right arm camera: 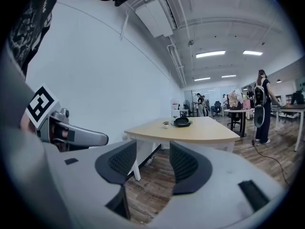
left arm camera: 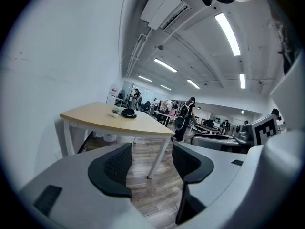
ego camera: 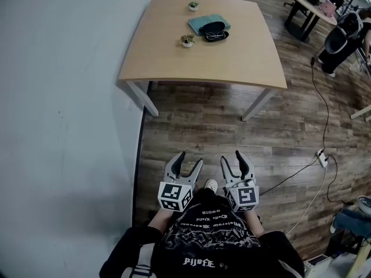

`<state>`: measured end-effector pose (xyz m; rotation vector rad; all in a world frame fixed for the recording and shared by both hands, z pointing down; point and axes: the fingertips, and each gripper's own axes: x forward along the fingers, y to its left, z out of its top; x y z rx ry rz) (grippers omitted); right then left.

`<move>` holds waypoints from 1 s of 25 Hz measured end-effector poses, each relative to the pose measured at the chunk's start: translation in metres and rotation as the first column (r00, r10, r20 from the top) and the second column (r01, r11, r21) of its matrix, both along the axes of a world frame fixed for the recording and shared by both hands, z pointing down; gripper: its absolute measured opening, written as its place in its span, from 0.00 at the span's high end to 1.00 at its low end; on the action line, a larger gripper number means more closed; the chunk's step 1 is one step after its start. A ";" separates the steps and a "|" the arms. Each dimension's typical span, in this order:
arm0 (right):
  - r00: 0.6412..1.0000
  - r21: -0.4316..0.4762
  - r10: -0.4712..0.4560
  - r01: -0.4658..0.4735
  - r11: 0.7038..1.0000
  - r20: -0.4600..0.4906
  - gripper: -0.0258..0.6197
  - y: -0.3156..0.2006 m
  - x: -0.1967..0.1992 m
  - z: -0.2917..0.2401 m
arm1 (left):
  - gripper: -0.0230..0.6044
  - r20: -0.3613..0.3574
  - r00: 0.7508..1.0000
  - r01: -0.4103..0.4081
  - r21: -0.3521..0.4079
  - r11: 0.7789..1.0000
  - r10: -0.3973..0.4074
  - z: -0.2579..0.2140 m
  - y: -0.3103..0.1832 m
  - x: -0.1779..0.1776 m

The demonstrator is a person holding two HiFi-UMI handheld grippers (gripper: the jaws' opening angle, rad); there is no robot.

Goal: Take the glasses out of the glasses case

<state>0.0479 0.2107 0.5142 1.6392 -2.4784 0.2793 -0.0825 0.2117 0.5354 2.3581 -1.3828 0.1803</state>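
Floorboards stretch ahead of both claws in the head view, where the left gripper (ego camera: 188, 165) and right gripper (ego camera: 237, 162) sit side by side close to the person's body, each spread wide and holding nothing. Far beyond their tips stands a wooden table (ego camera: 174, 62), and on it the dark glasses case (ego camera: 216, 36) lies open, well out of reach, just in front of a teal item (ego camera: 208, 23) and beside a small potted plant (ego camera: 186, 40). In the left gripper view the jaws stand apart with only floor between them, and the case (left arm camera: 128, 113) sits on the table far ahead and left of the gap. In the right gripper view the jaws are likewise parted and empty, with the case (right arm camera: 181, 122) far ahead, above the gap.
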 end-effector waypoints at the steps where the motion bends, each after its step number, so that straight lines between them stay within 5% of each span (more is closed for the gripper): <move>1: 1.000 -0.001 -0.002 0.002 1.000 0.001 0.61 0.000 0.000 0.000 | 0.53 -0.001 1.000 -0.007 -0.005 1.000 0.007 0.001 0.001 0.002; 25: 1.000 -0.007 -0.028 0.028 1.000 0.001 0.61 -0.035 0.048 0.012 | 0.53 0.011 0.999 -0.050 0.008 0.999 0.050 0.008 -0.039 0.072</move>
